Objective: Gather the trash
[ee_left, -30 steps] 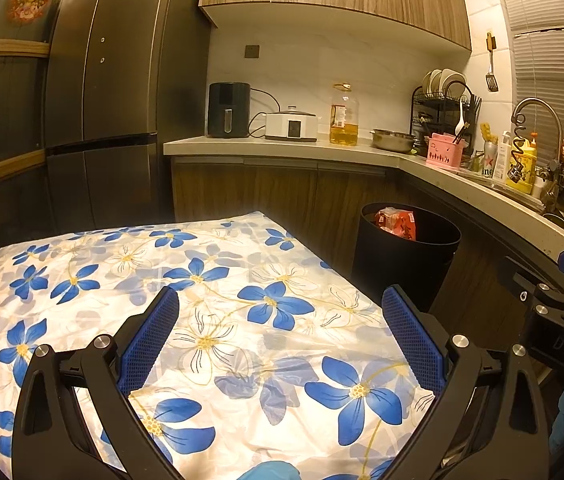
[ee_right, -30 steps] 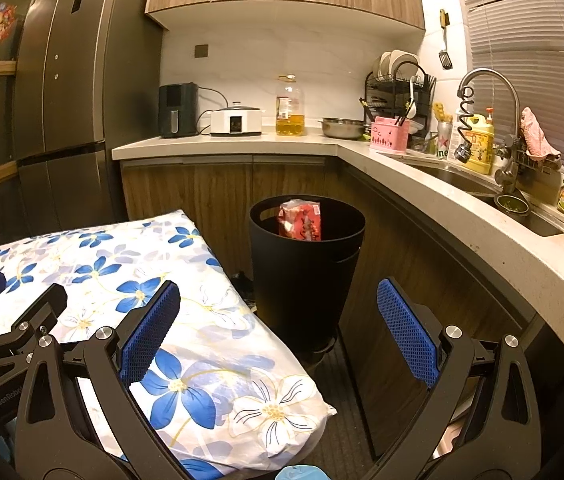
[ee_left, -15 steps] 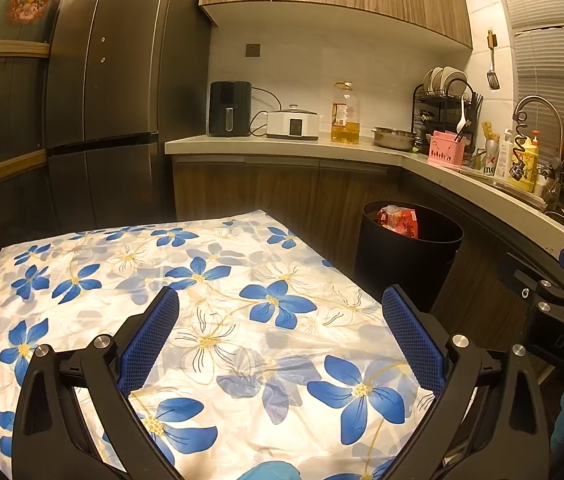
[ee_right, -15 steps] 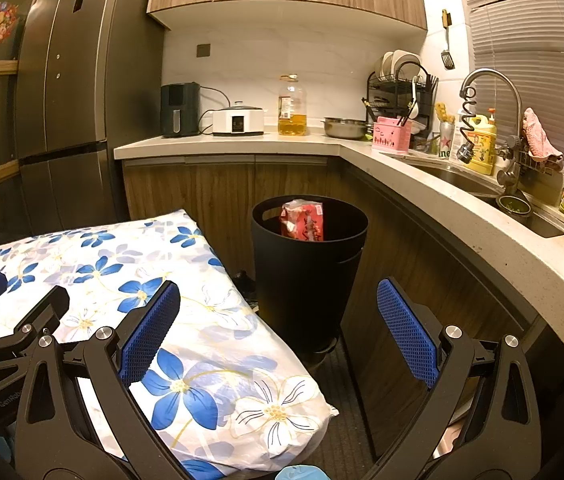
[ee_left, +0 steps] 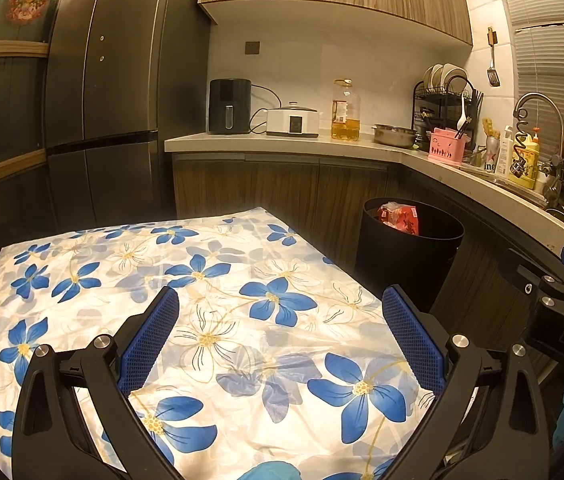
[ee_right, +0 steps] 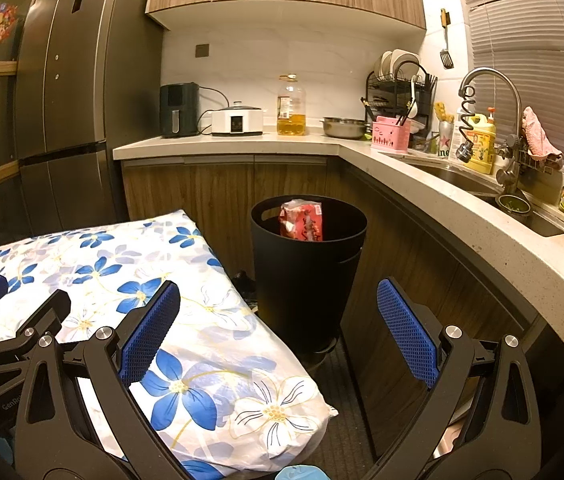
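A black round trash bin stands on the floor beside the table, with a red snack packet sticking up inside it. The bin and packet also show in the left wrist view. My left gripper is open and empty above the flowered tablecloth. My right gripper is open and empty, held before the bin, over the table's right corner. Each gripper shows at the edge of the other's view.
An L-shaped counter runs behind and to the right of the bin, with a sink, dish rack, oil bottle, cooker and air fryer. A tall dark fridge stands at the left.
Both views have shifted very slightly. The grippers stay open and the bin and packet are where they were.
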A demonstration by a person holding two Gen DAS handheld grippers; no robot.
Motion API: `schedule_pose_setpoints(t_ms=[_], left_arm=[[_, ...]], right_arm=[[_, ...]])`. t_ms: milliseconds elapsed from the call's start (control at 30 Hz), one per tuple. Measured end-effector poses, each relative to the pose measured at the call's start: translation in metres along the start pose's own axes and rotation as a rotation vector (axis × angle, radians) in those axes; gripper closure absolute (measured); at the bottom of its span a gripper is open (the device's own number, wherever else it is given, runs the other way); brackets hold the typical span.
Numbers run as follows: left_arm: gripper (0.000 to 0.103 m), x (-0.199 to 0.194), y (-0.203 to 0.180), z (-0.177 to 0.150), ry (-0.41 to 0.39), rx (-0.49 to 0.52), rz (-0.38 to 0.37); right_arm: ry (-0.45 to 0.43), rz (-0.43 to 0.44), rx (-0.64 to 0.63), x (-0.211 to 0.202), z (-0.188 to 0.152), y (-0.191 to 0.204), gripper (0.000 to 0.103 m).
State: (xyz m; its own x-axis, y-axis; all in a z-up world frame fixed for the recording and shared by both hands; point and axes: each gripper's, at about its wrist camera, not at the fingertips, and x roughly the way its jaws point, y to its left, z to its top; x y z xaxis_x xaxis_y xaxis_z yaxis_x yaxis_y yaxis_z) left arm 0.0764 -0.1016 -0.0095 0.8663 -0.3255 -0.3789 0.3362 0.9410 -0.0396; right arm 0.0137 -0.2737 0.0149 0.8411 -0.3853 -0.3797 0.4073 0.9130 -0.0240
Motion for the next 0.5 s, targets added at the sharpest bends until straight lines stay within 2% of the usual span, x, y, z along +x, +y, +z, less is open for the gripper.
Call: schedule_pose_setpoints(t_ms=[500], left_arm=[[0.006, 0.0009, 0.0004, -0.0013, 0.000, 0.001, -0.001]], right_arm=[[0.001, 0.000, 0.000, -0.0001, -0.0004, -0.0012, 0.005]])
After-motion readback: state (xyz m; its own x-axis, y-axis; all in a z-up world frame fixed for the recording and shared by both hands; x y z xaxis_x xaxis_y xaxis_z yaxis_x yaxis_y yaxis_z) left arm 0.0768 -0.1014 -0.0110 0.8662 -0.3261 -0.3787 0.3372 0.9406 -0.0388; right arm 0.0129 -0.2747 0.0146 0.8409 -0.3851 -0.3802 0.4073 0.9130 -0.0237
